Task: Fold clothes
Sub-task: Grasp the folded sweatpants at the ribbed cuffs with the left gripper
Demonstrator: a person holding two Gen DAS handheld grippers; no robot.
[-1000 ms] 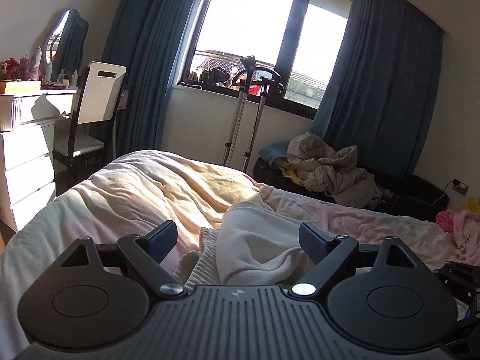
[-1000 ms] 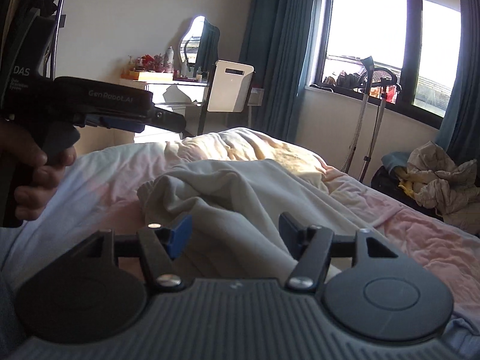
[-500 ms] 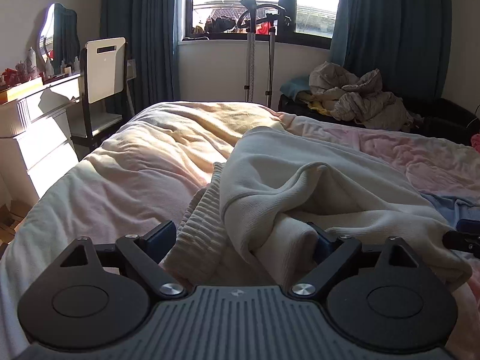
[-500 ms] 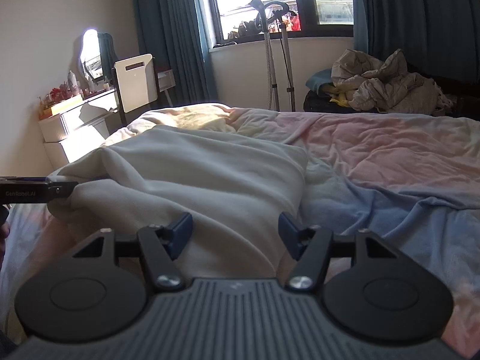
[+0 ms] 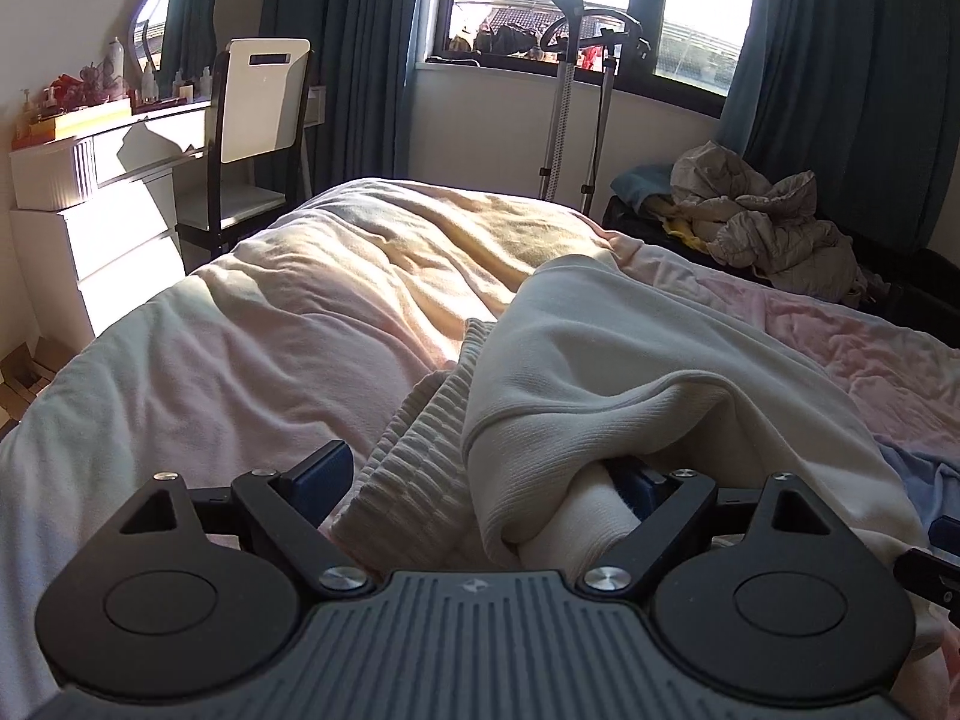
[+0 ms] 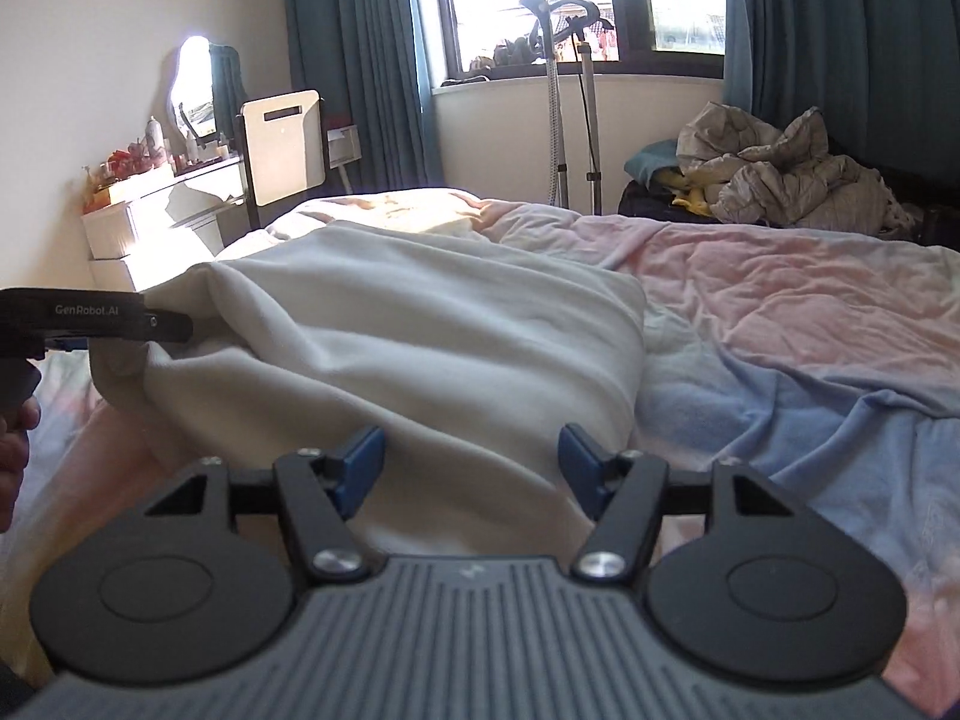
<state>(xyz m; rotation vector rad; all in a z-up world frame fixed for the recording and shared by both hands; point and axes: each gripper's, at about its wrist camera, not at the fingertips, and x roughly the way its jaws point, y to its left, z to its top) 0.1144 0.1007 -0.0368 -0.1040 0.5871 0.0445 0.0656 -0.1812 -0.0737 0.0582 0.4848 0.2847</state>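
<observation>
Across the near side of a bed (image 6: 780,276) lies a cream sweater (image 6: 420,330), its ribbed hem bunched at the left. Both grippers have their fingers spread wide around folds of it: the left gripper (image 5: 480,480) at the hem, the right gripper (image 6: 471,462) at the near edge. Behind the bed stand a white chair (image 5: 264,102) and a window (image 5: 588,0).

Glaring window (image 5: 594,6) backlight, dim foreground, fisheye-bent edges.
</observation>
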